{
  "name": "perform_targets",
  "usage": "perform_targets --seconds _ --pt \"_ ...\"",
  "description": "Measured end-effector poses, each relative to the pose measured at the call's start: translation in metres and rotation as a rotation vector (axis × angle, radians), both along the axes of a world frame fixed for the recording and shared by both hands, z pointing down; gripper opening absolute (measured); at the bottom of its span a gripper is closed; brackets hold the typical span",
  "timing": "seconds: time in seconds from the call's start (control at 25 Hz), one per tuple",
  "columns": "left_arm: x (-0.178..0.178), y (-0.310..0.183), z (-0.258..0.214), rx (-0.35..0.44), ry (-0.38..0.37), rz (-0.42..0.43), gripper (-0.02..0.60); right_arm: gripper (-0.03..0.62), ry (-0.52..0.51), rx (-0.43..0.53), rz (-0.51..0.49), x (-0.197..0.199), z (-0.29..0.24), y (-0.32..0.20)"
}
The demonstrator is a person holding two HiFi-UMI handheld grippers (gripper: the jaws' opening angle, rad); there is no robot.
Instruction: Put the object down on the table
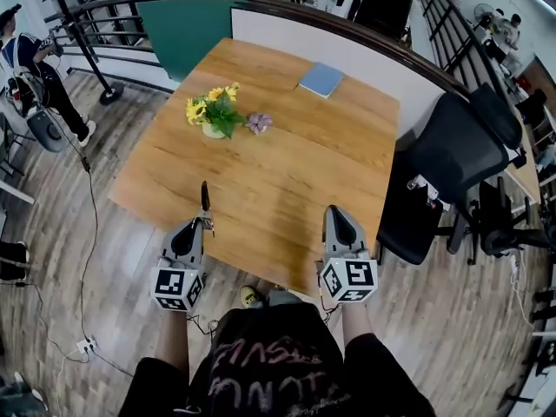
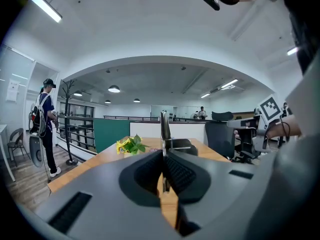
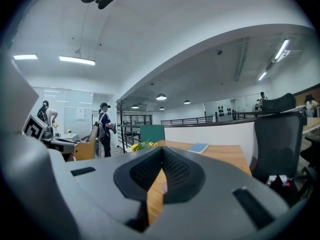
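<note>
Your left claw [image 1: 201, 226] and right claw [image 1: 335, 211] are of one pattern: smooth grey moulded shells that taper to a point, lined inside with black ribbed pads [image 3: 176, 173]. Each carries at its rear a white marker cube [image 1: 178, 288] printed with black squares. Thin dark cables [image 1: 201, 324] hang below the cubes. You wear a black short-sleeved shirt [image 1: 269, 359] with faded pink lettering.

Left tool [image 1: 204, 225] clamps thin dark object [image 1: 205, 195], pointing forward near level; right tool [image 1: 335, 212] alongside, jaws together, empty.
</note>
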State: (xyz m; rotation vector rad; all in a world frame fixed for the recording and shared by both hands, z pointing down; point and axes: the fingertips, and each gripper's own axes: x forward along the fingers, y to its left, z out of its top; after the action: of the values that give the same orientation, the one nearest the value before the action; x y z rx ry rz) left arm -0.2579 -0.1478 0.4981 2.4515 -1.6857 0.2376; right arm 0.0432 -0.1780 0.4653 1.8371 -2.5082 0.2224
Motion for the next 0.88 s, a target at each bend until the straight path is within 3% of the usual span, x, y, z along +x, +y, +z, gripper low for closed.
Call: perform_targets --seconds 0.48,0.88 --pt "0.036 -0.047 -0.012 -0.001 -0.147 0.068 0.014 0.006 -0.046 -0.013 0.008 0.034 0.000 -0.020" --pt "0.073 -0.085 0.008 -0.010 -0.529 0.227 0.015 0.005 -0.063 -0.026 -0.005 0.051 0.010 -0.034"
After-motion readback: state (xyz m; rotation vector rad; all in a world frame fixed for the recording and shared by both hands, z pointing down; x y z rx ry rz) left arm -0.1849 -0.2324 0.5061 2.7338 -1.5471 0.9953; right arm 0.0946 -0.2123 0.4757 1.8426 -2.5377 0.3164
